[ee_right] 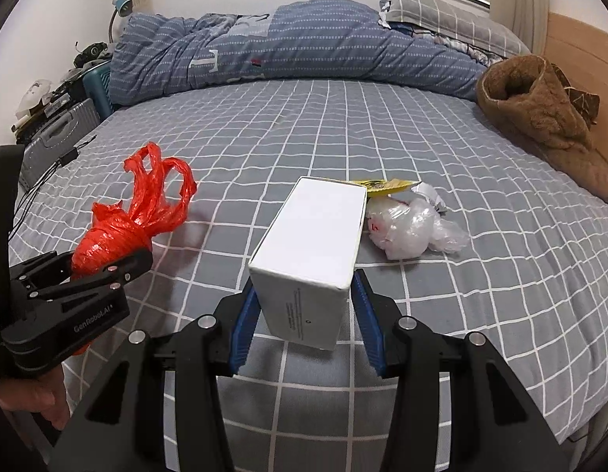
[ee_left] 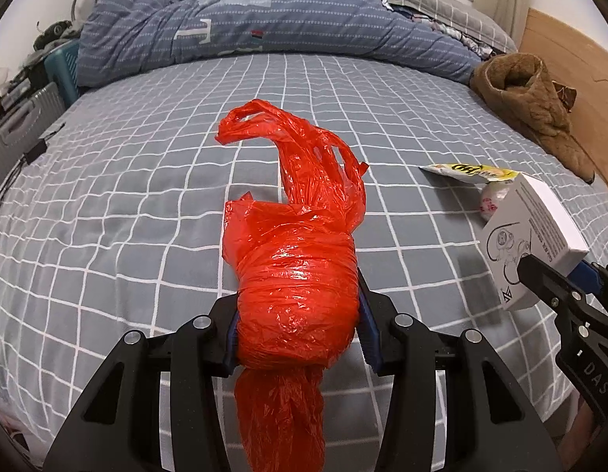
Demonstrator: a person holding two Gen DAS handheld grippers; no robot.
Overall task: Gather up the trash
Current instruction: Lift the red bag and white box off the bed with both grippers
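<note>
Above the bed [ee_left: 146,196], the left gripper [ee_left: 300,338] clamps the red bag [ee_left: 296,275] and the right gripper [ee_right: 304,314] pinches the box [ee_right: 315,244], seemingly both lifted for disposal, while wrappers [ee_right: 410,224] lie behind.

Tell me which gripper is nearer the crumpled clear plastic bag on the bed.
Right. The right gripper, clamping the white cardboard box, sits just short of the clear bag; the left gripper is far across.

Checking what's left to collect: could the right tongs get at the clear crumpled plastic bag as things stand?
Probably not yet: the right tongs are shut on the white box, though the clear crumpled plastic bag lies uncovered just beyond it.
</note>
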